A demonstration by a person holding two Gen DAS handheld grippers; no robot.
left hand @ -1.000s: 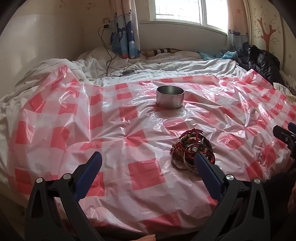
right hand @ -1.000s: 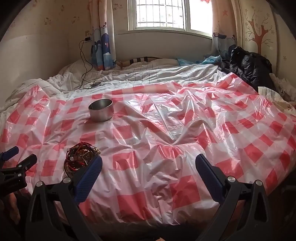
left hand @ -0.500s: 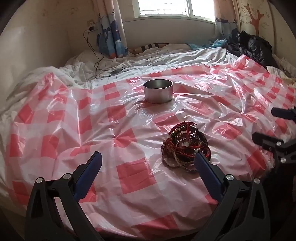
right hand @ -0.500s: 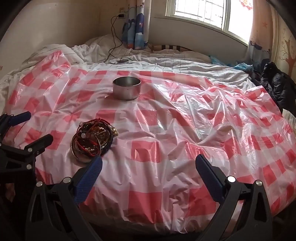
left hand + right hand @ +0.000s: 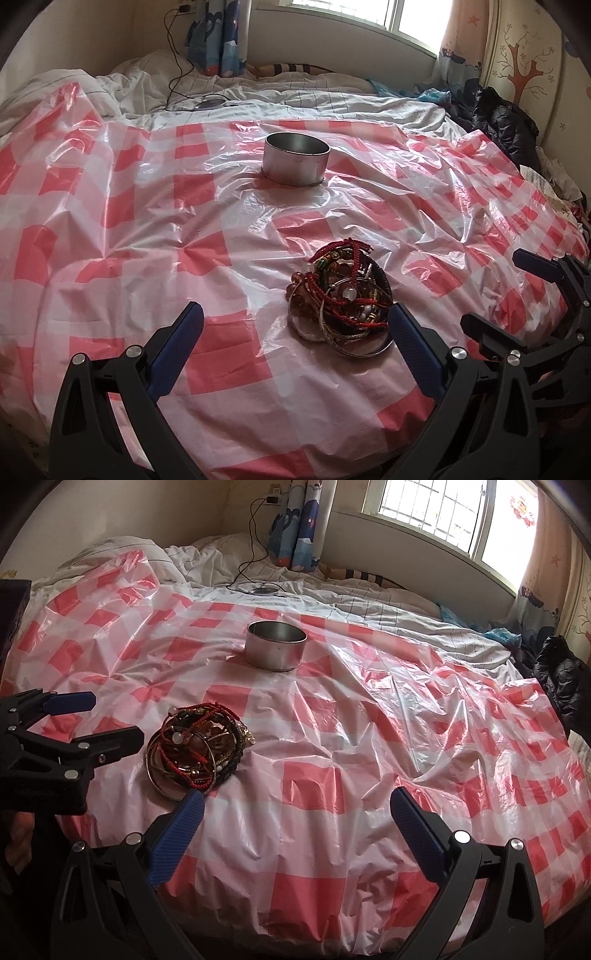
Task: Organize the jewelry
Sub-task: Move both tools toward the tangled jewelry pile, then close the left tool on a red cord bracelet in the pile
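Both claws, the left gripper [image 5: 291, 325] and the right gripper [image 5: 297, 810], stood apart, empty. Tangled jewelry [image 5: 341, 301] lay at six o'clock from the metal tin [image 5: 296, 158]; picking looked next, needing one strand singled out.

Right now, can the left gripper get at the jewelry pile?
Probably yes: the left gripper is open, and the jewelry pile lies uncovered on the checkered sheet beside its right finger, nothing between.
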